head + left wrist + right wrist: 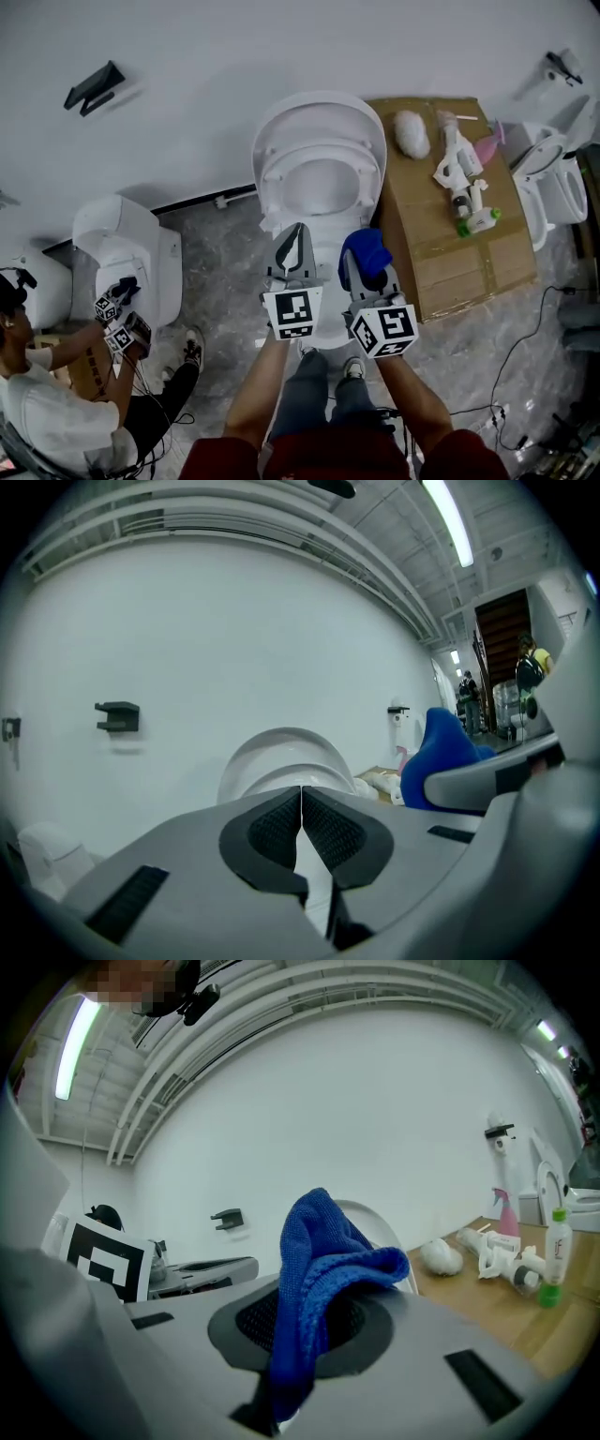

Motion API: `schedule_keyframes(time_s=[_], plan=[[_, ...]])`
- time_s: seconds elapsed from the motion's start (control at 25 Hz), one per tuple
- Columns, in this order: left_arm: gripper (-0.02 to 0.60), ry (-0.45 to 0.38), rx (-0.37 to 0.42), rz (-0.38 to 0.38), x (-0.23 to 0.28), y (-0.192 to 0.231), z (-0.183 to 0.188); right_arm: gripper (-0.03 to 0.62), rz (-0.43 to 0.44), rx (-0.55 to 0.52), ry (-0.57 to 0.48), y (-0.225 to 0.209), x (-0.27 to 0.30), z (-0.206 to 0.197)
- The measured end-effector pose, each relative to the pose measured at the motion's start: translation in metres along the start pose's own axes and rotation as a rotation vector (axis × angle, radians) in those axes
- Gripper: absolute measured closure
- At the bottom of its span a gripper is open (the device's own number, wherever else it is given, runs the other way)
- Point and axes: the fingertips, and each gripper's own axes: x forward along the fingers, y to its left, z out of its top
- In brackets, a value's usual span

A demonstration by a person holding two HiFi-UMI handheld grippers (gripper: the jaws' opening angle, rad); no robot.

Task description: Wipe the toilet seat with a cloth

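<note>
Blue fluffy cloth (319, 1279) is pinched in jaws of the right gripper (366, 261). The left gripper (296, 246) has its jaws closed and empty. Wiping the white toilet seat (270, 183) likely comes next.

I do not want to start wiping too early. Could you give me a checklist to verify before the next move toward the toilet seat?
1. Cloth gripped: ok, the blue cloth is clamped in the right gripper.
2. Left gripper free: ok, jaws together, nothing between them.
3. Toilet ahead of both grippers: ok.
4. Toilet seat lowered: cannot tell; a ring shows against the raised lid.
5. Bottles on the cardboard box apart from the toilet: ok.
</note>
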Motion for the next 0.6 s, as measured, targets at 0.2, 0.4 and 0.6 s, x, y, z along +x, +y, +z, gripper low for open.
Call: schedule_keyframes(time_s=[0.2, 0.4, 0.6], plan=[[0.543, 0.105, 0.309, -0.080, 0.033, 0.001, 0.015, 0.537, -0.014, -0.005, -0.015, -0.005, -0.017, 0.015], [0.388, 0.274, 0.734, -0.226, 0.093, -0.002, 0.003, 0.537, -0.039, -0.012, -0.013, -0.011, -0.031, 0.018], [0.340, 0.381, 0.966, -0.287, 0.141, 0.012, 0.009, 0.537, -0.043, -0.012, 0.022, -0.008, -0.049, 0.017]])
